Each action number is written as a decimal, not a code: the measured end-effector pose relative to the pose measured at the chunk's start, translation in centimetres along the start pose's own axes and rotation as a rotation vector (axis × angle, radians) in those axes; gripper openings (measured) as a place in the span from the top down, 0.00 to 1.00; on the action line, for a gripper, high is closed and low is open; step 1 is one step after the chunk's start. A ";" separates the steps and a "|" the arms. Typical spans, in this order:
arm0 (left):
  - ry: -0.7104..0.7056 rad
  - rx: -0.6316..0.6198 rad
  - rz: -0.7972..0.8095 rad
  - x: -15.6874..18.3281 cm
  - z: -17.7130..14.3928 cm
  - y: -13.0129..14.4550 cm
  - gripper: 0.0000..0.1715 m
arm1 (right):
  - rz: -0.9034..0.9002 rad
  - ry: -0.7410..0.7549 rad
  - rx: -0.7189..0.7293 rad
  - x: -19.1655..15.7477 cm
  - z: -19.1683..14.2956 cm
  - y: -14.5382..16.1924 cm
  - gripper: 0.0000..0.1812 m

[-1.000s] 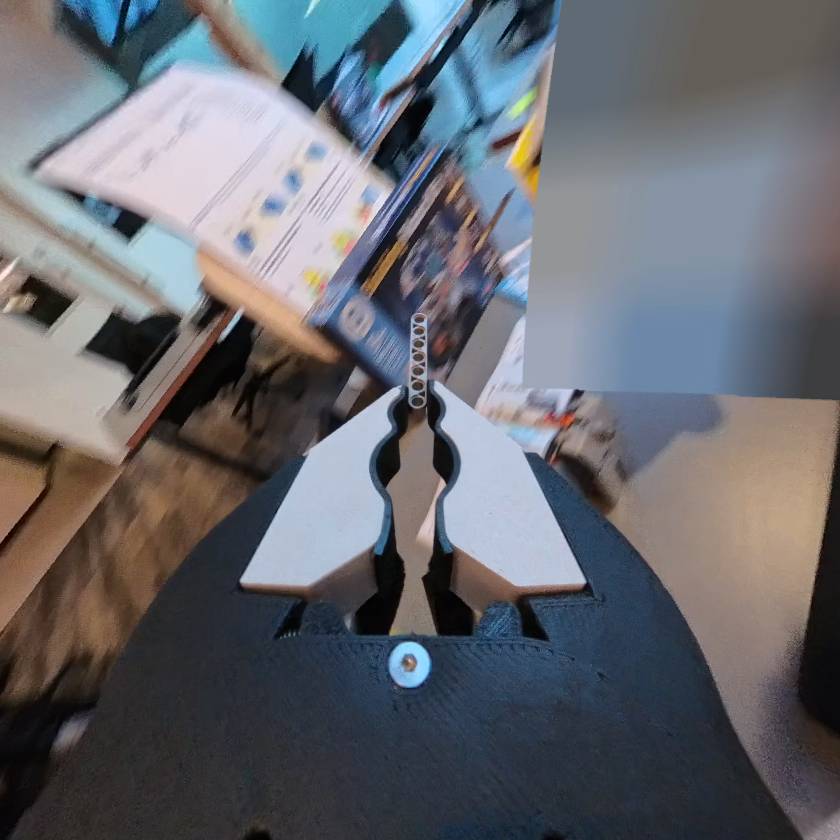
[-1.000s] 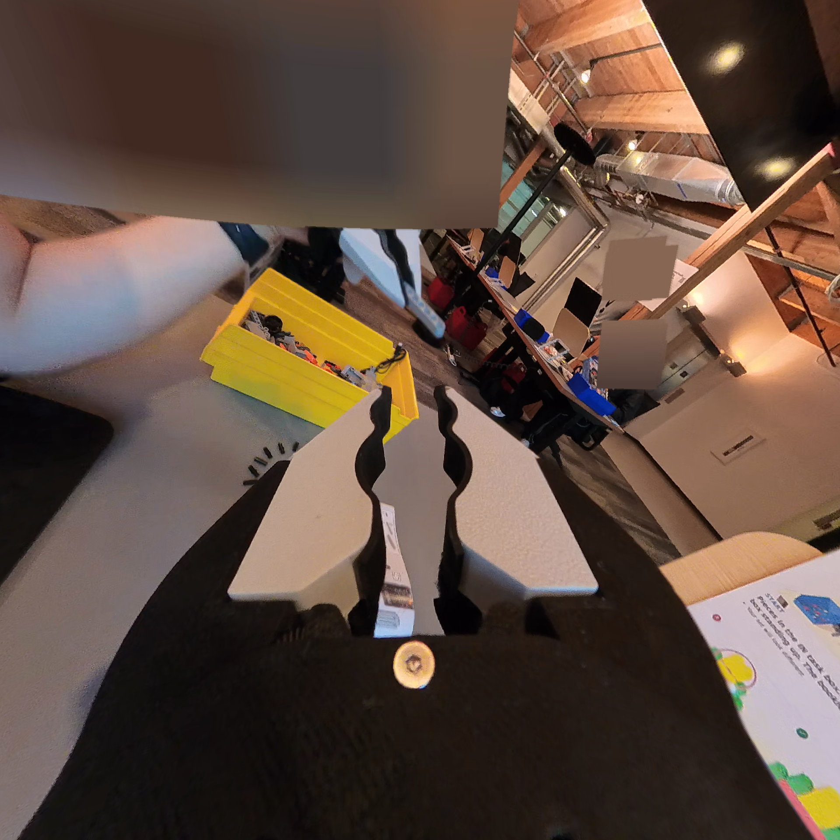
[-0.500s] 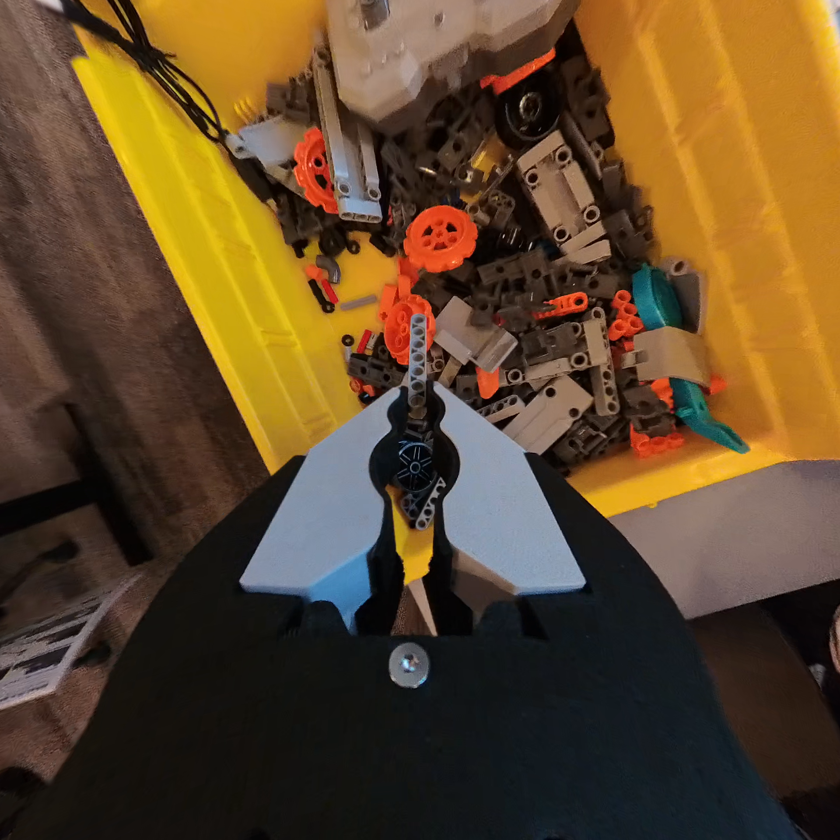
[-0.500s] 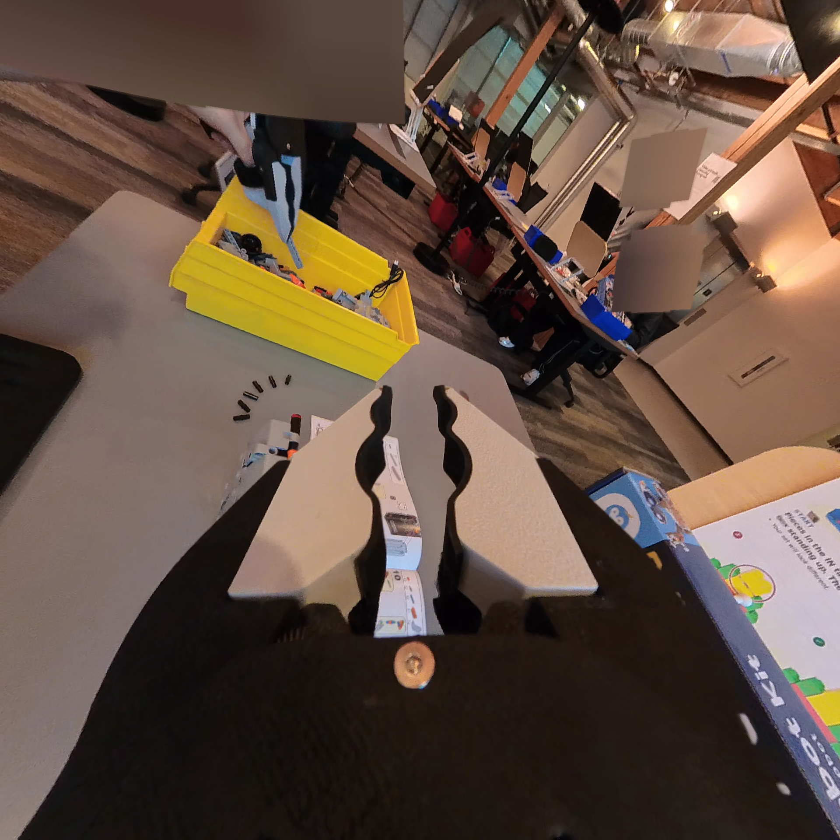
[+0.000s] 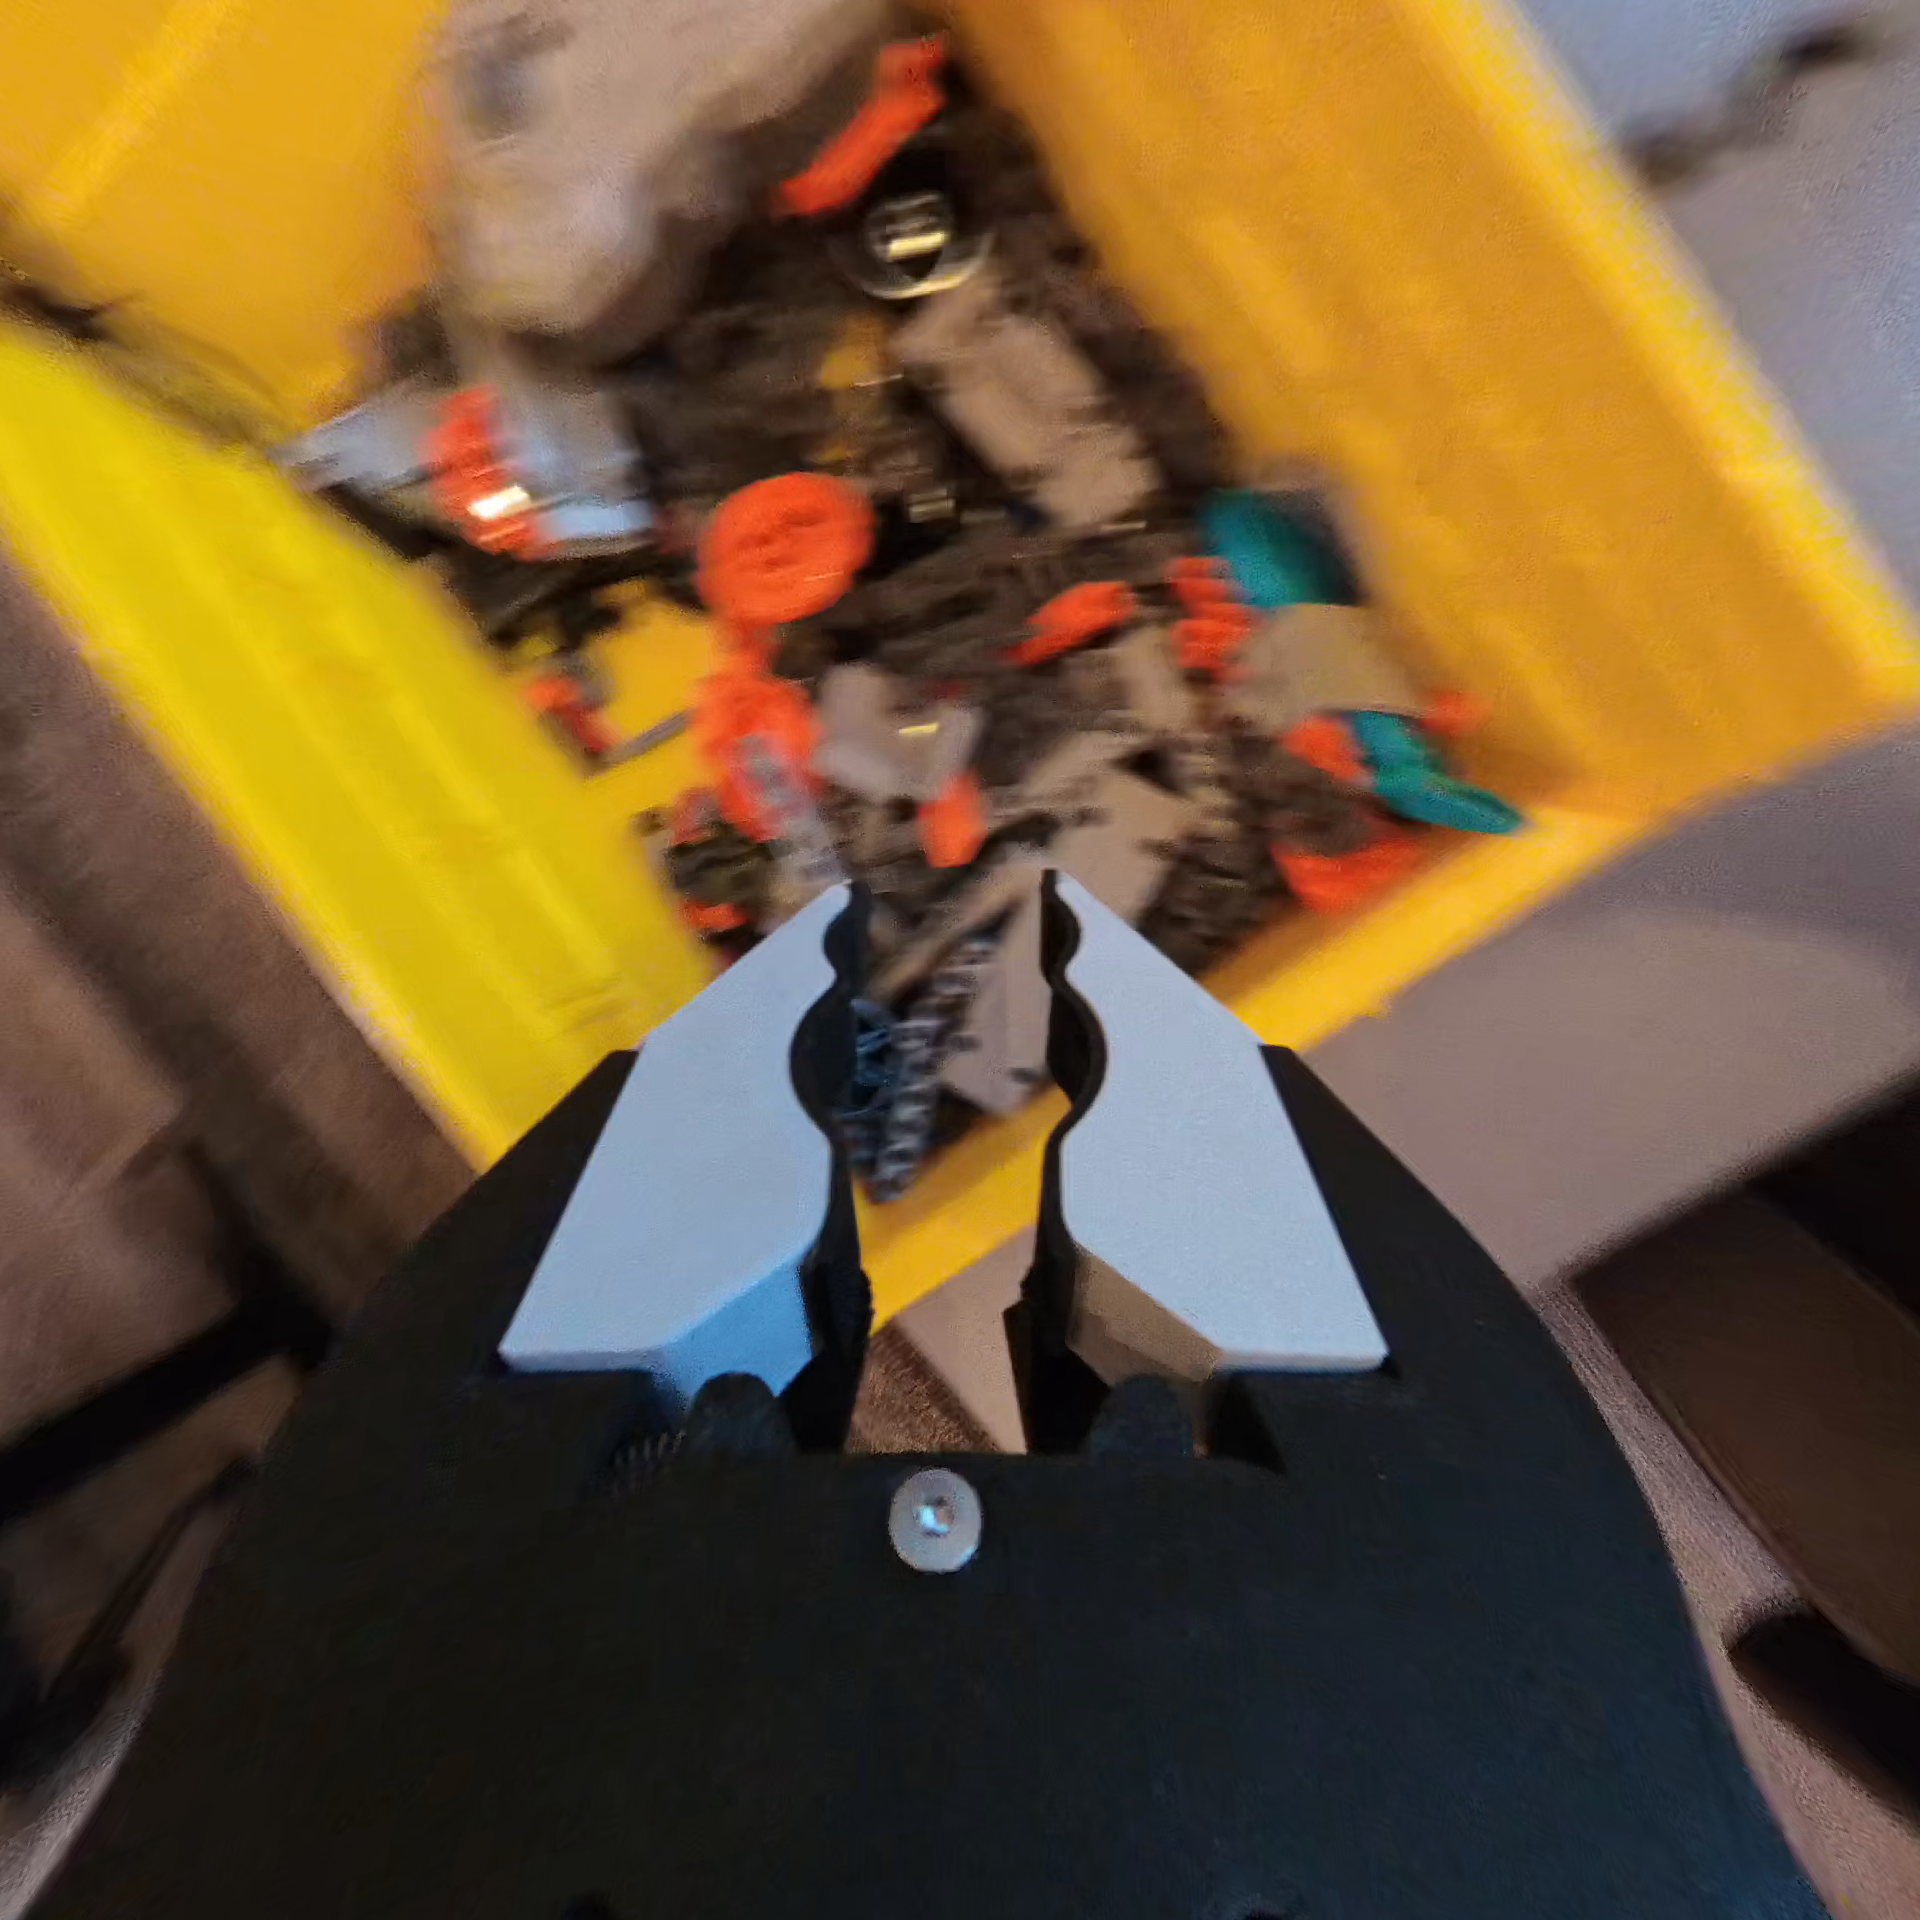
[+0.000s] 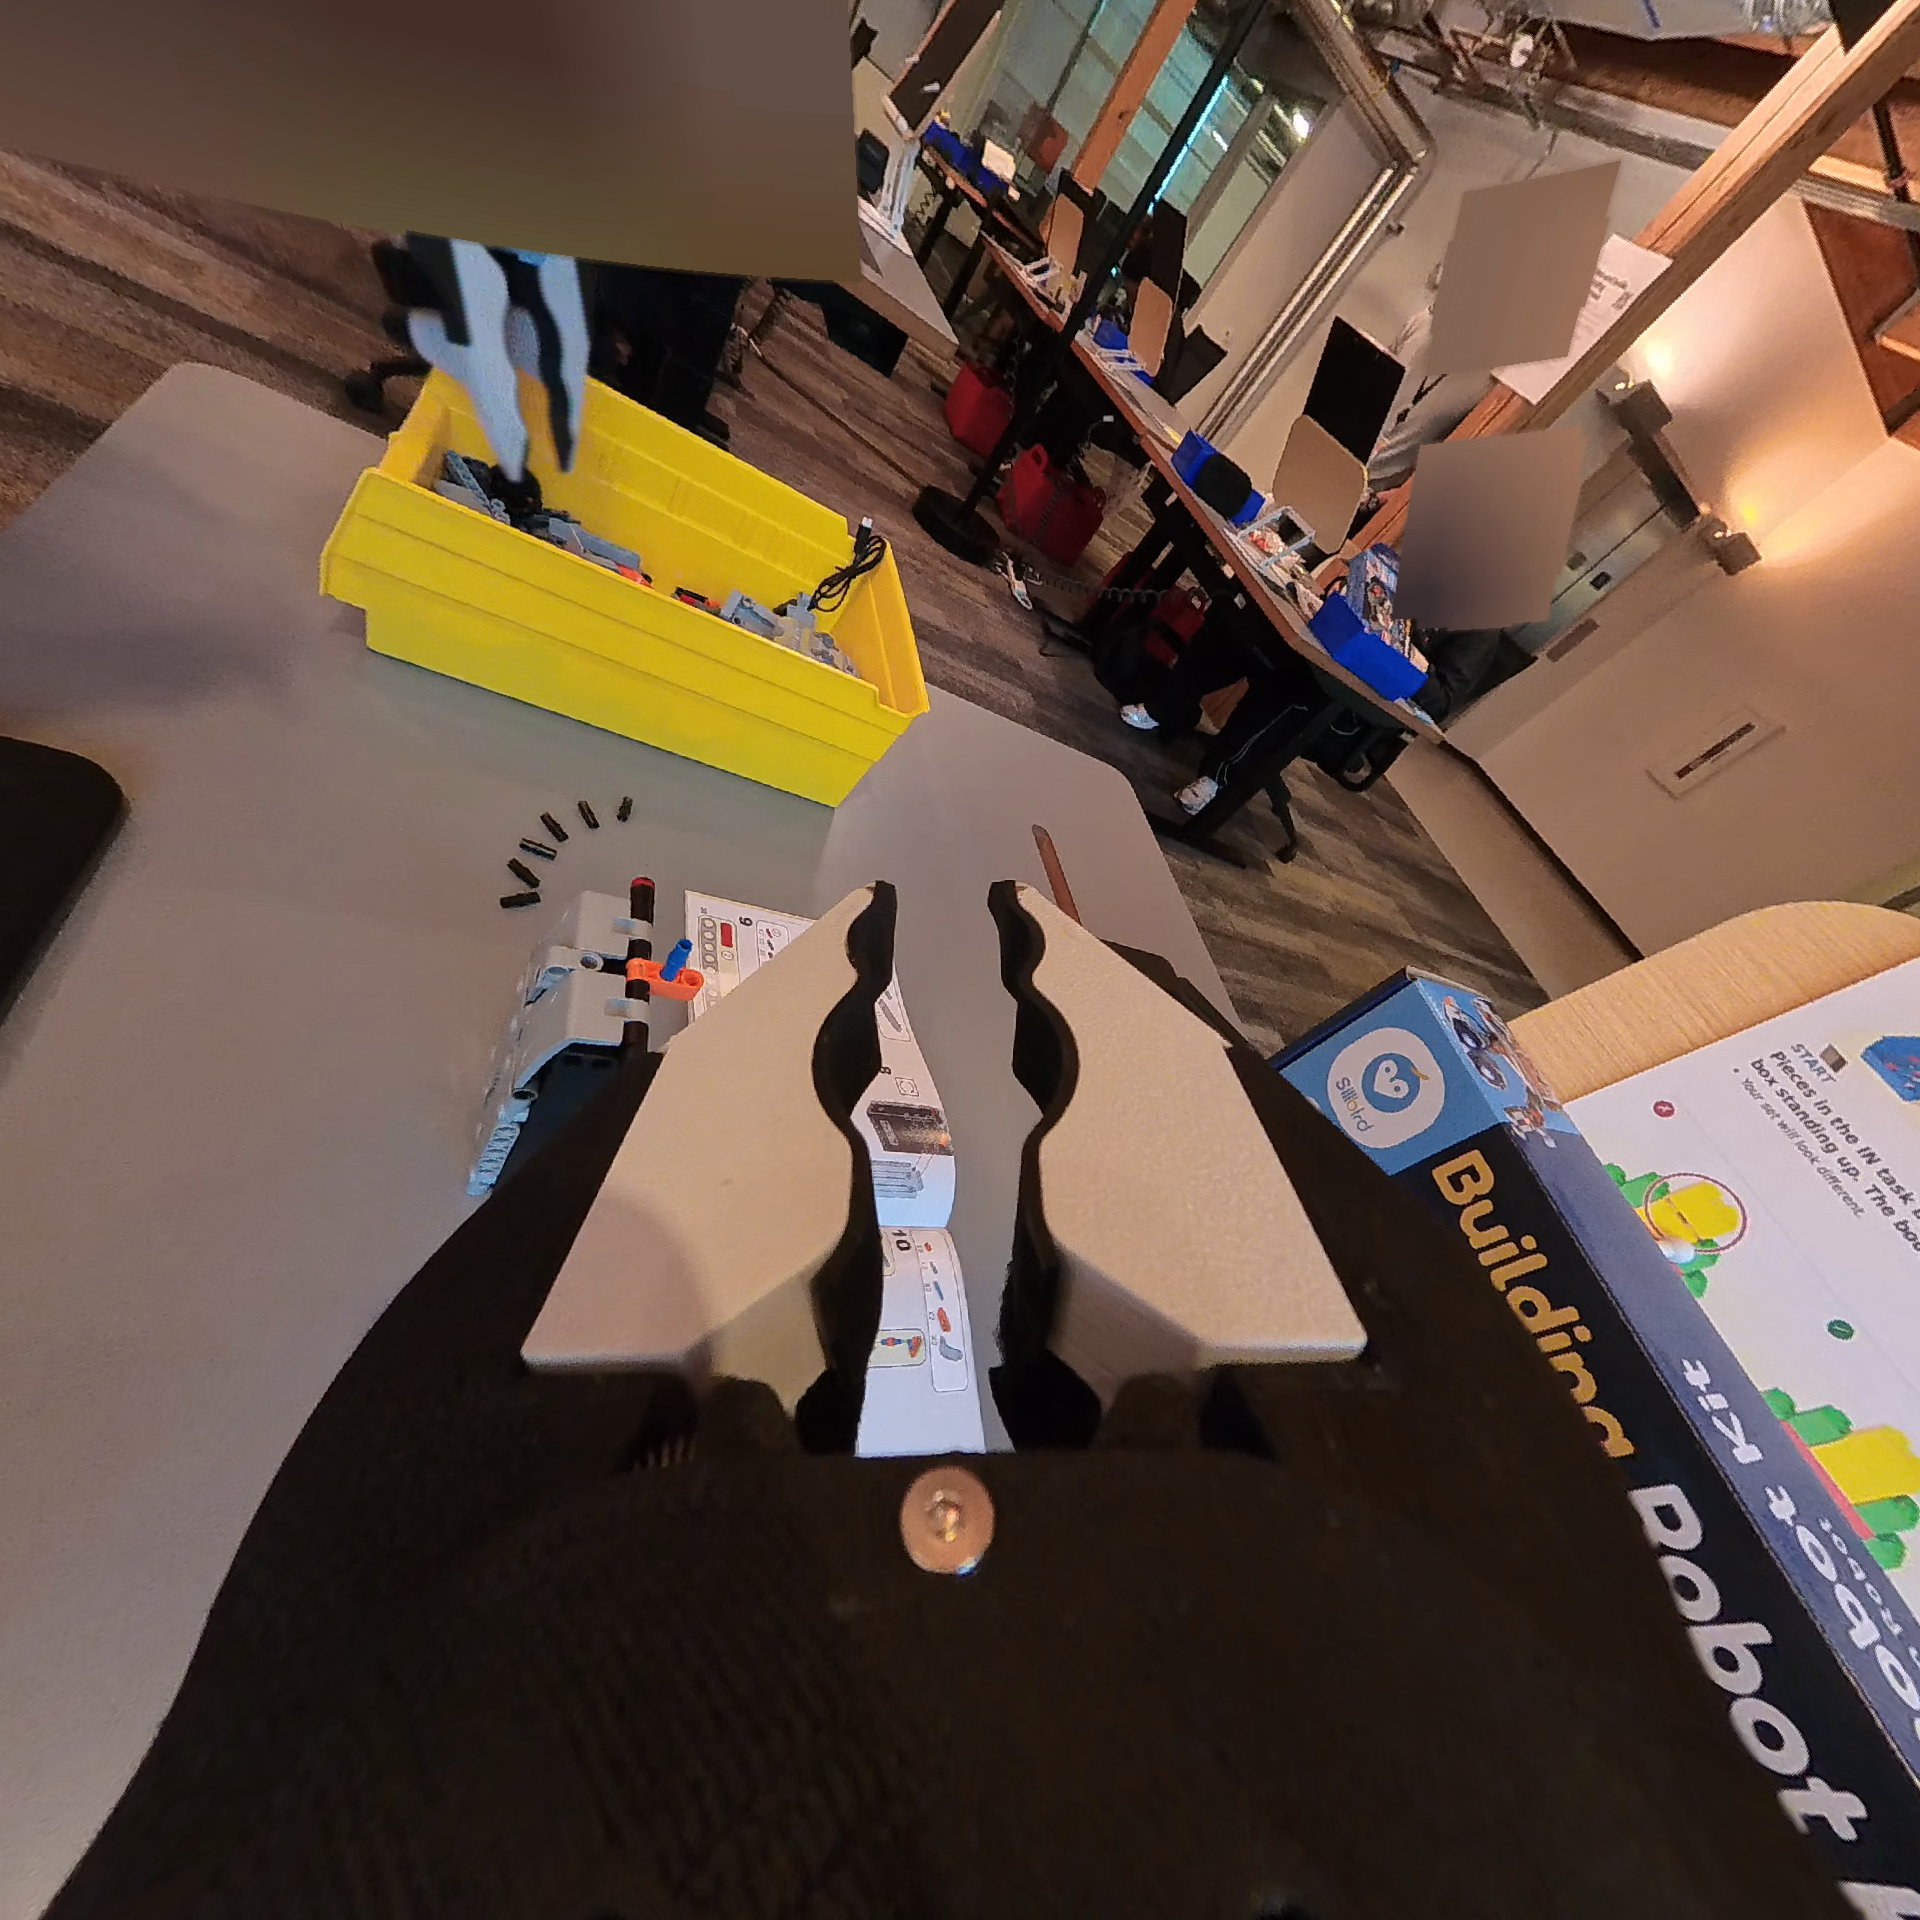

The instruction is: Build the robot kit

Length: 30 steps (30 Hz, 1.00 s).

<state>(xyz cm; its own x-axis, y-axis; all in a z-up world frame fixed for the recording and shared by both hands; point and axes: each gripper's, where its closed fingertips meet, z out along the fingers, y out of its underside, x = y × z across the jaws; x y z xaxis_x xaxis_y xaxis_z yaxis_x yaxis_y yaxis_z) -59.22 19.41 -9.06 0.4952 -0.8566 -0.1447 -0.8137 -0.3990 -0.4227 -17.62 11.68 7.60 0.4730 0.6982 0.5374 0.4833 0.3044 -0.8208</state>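
My left gripper (image 5: 948, 888) is open and empty, low over a yellow bin (image 5: 343, 727) full of grey, black, orange and teal building parts (image 5: 935, 644); this view is motion-blurred. In the right wrist view the left gripper (image 6: 530, 416) points down into the yellow bin (image 6: 623, 665) with its fingers apart. My right gripper (image 6: 942, 894) is open and empty above the grey table (image 6: 260, 1039). Below it lies an instruction booklet (image 6: 914, 1143). A grey built assembly (image 6: 582, 997) with orange and blue pins sits just to its left.
Several small black pins (image 6: 561, 842) lie on the table between the bin and the assembly. A blue kit box (image 6: 1558, 1299) with a printed sheet (image 6: 1787, 1195) stands at the right. A black mat (image 6: 42, 842) is at the left edge. Desks and chairs fill the room behind. There is about 45 cm between the tips of the two grippers.
My left gripper swung over the bin holding a grey holed beam, then opened; the beam is no longer between its fingers. The right wrist view has shifted to show more of the table.
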 end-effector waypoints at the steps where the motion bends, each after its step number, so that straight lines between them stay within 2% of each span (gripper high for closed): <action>1: 0.102 -0.005 0.057 2.0 -0.1 0.0 0.88 | 0.004 -0.002 0.002 0.0 0.0 0.0 0.89; 2: 0.134 -0.045 0.115 3.0 0.2 0.4 0.90 | 0.008 -0.005 0.002 0.0 0.1 0.1 0.89; 4: 0.096 -0.166 0.218 2.9 1.4 1.9 0.84 | 0.007 -0.008 -0.006 -0.1 0.2 0.3 0.89; 9: 0.082 -0.303 0.236 2.3 3.3 3.3 0.76 | -0.013 -0.005 -0.031 -0.4 0.0 0.3 0.89; 13: 0.090 -0.309 0.247 2.5 3.5 3.3 0.80 | -0.021 0.005 -0.030 -0.3 -0.5 0.1 0.89; 14: 0.107 -0.313 0.246 2.7 3.4 3.3 0.86 | -0.022 0.008 -0.027 -0.3 -0.7 0.0 0.89; 17: 0.081 -0.328 0.232 2.3 3.3 3.5 0.86 | -0.018 0.015 -0.018 0.0 -1.0 -0.1 0.89; 22: 0.035 -0.251 0.160 1.0 1.8 2.3 0.86 | -0.013 0.013 -0.024 0.1 -1.0 0.3 0.89; 27: 0.010 -0.108 0.095 -0.5 -1.5 -0.7 0.86 | -0.005 0.010 -0.036 0.1 -0.5 0.8 0.89; 30: 0.044 -0.020 0.091 -0.6 -3.2 -3.3 0.86 | -0.005 -0.004 -0.057 -0.2 0.4 1.6 0.89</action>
<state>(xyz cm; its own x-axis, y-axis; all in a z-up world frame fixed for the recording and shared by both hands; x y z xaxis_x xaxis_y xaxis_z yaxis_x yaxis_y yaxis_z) -57.83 20.20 -4.71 0.4058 -0.9029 -0.1417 -0.8607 -0.3253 -0.3916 -17.24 12.23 6.08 0.4681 0.6992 0.5403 0.5265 0.2704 -0.8060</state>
